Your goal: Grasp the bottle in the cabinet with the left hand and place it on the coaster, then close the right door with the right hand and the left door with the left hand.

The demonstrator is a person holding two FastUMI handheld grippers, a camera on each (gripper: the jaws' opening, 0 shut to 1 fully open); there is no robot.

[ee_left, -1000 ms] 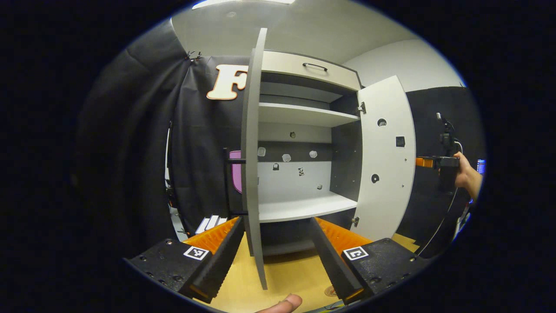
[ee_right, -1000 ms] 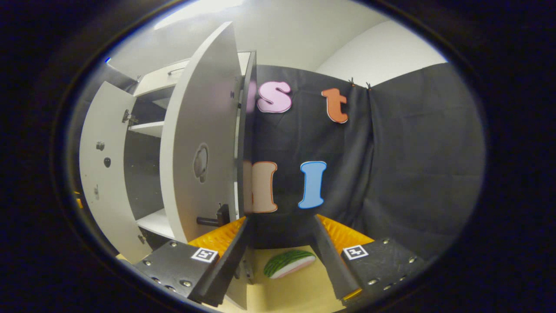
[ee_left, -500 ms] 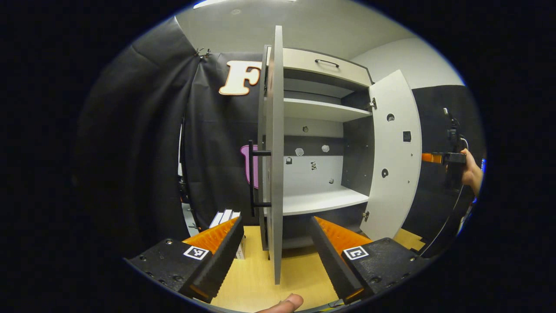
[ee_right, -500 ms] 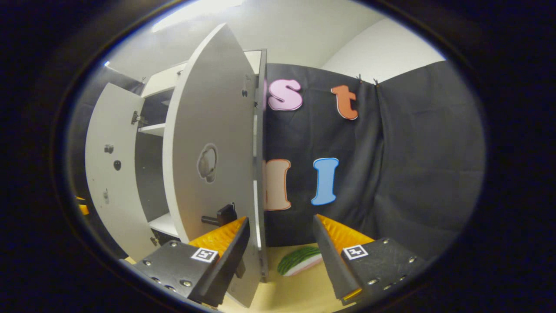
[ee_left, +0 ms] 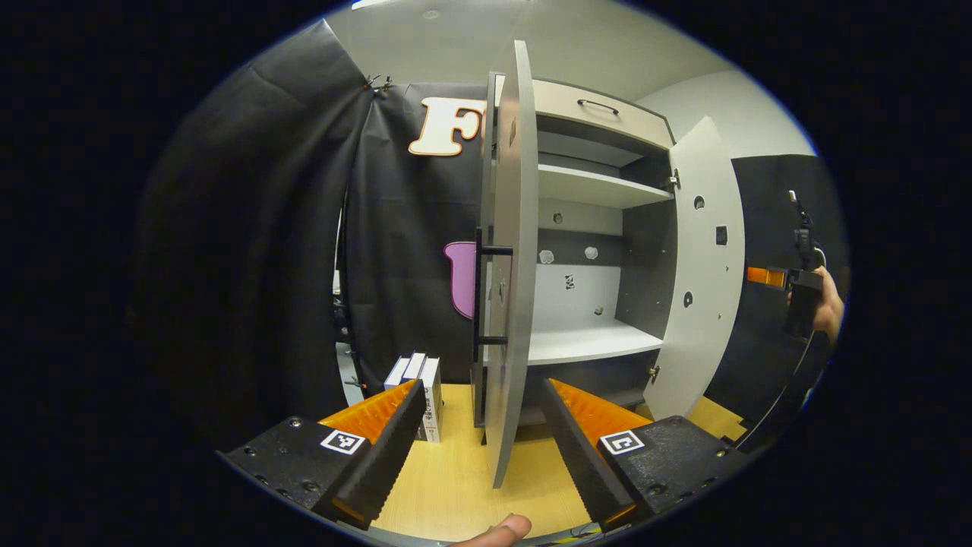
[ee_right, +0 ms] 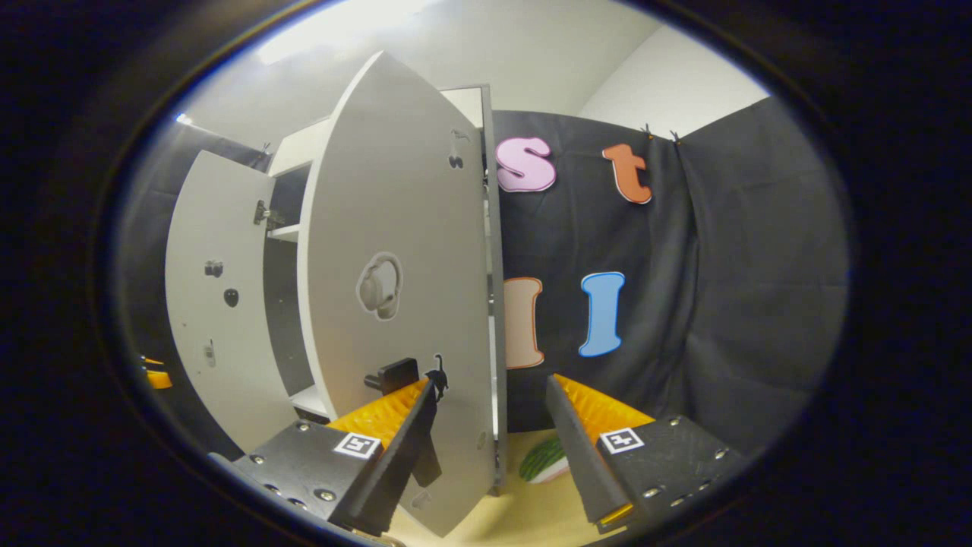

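Observation:
The cabinet (ee_left: pixel 600 114) stands with both doors open and its shelves (ee_left: pixel 585 342) bare. I see the left door (ee_left: pixel 505 266) almost edge-on, its black handle (ee_left: pixel 480 292) on the side turned towards the cloth wall. My left gripper (ee_left: pixel 482 448) is open, low in front of that door's edge and apart from it. The right door (ee_right: pixel 402 289) shows its outer face and handle (ee_right: pixel 391 374) in the right gripper view. My right gripper (ee_right: pixel 490 448) is open right beside it, one finger (ee_right: pixel 410 433) overlapping the door's lower face. I cannot tell whether it touches.
A few white boxes (ee_left: pixel 418 380) stand on the wooden tabletop (ee_left: pixel 456 486) left of the cabinet. A watermelon-slice toy (ee_right: pixel 543 460) lies on the table behind the right door. A hand (ee_left: pixel 828 304) holds the right gripper beyond the right door (ee_left: pixel 702 266). A fingertip (ee_left: pixel 493 530) shows at the bottom.
My left gripper has moved left around the left door's edge, so its handle side now shows. My right gripper has closed in on the right door's outer face, which looks broader.

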